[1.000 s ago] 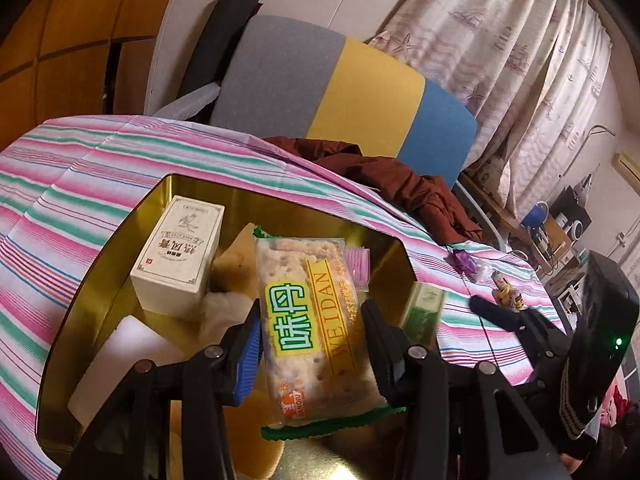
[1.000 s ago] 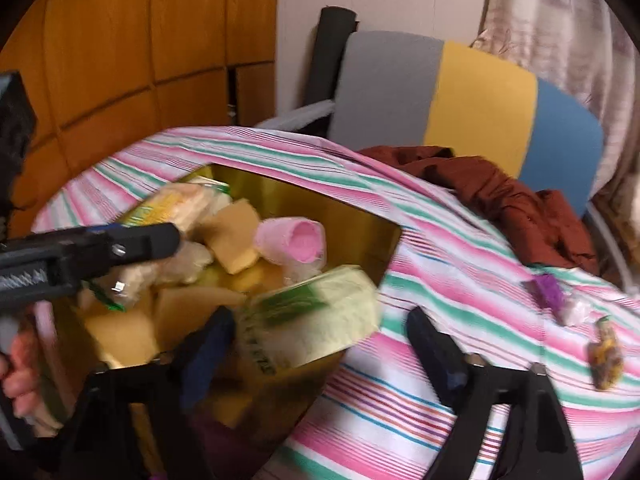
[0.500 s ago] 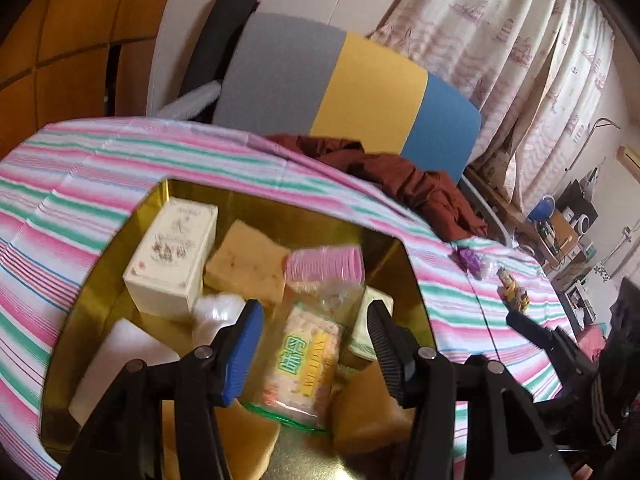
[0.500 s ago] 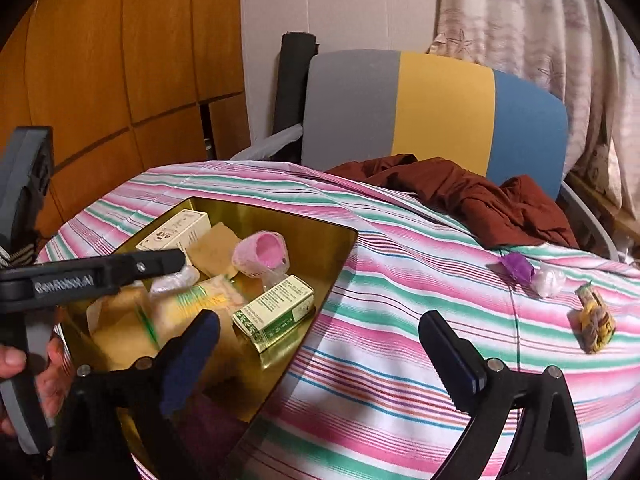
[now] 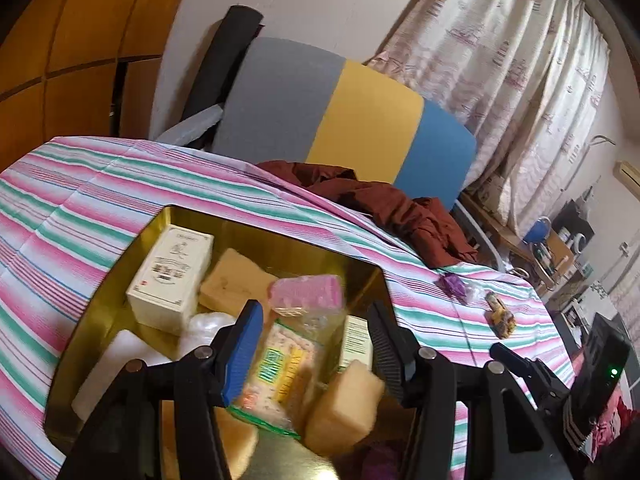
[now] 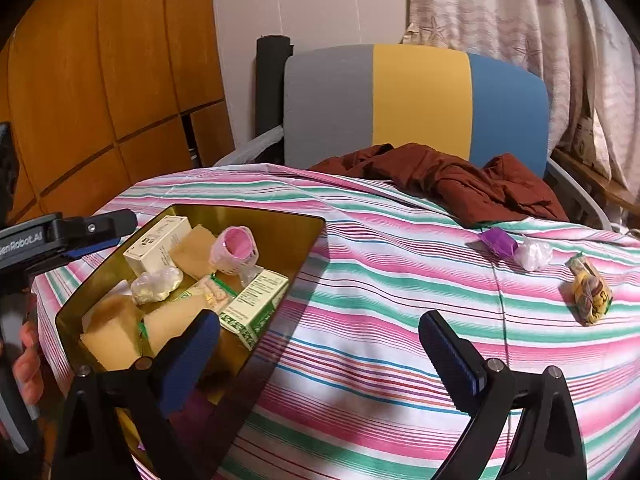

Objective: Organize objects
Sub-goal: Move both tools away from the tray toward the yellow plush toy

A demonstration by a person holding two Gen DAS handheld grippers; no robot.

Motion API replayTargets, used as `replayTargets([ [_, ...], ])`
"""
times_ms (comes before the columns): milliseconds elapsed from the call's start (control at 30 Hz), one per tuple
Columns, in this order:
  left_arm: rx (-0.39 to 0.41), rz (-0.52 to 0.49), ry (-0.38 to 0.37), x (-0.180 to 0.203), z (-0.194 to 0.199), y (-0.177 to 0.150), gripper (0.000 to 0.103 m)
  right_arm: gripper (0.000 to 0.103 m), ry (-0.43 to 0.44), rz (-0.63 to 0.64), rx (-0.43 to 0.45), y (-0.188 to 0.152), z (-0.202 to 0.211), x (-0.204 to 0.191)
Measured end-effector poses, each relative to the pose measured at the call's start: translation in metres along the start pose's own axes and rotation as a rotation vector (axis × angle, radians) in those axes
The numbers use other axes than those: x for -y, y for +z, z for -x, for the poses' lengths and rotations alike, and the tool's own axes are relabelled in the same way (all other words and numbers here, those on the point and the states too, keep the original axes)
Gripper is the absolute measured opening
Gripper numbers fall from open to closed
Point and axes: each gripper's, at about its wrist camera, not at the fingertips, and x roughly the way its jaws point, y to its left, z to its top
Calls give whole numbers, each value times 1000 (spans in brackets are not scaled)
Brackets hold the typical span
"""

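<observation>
- Gold tray (image 6: 308,240) sits at the left of the striped tablecloth (image 6: 400,300), already holding a white box (image 5: 172,276), tan sponges (image 5: 344,408), a pink roll (image 5: 308,292), a green-and-white carton (image 6: 256,304) and a cracker packet (image 5: 276,368).
- Left gripper (image 5: 312,344) hovers over the tray; its jaws have just been opening, and the cracker packet lies below them in the tray, free of the pads.
- Right gripper (image 6: 320,356) stands wide apart with nothing between its pads, over the cloth just beside the tray's right edge.
- Loose items remain well to the right: a purple wrapper (image 6: 498,242), a clear crumpled wrapper (image 6: 532,256) and a yellow patterned packet (image 6: 590,288).
- Judgement: a drop-off looks finished; next, the right gripper should likely reach right for one of those and close on it squarely, since crinkly wrappers slip.
</observation>
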Motion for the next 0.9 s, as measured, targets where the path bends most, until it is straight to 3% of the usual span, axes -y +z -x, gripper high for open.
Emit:
replayTargets([
  [400,-100,-135,-109,63,-17,-20,55,100,-48,-97,-58,-20,0,48],
  [900,-228,-283,-205,146,-46,-50,55,100,-207,-206,-72,-41,18,143],
])
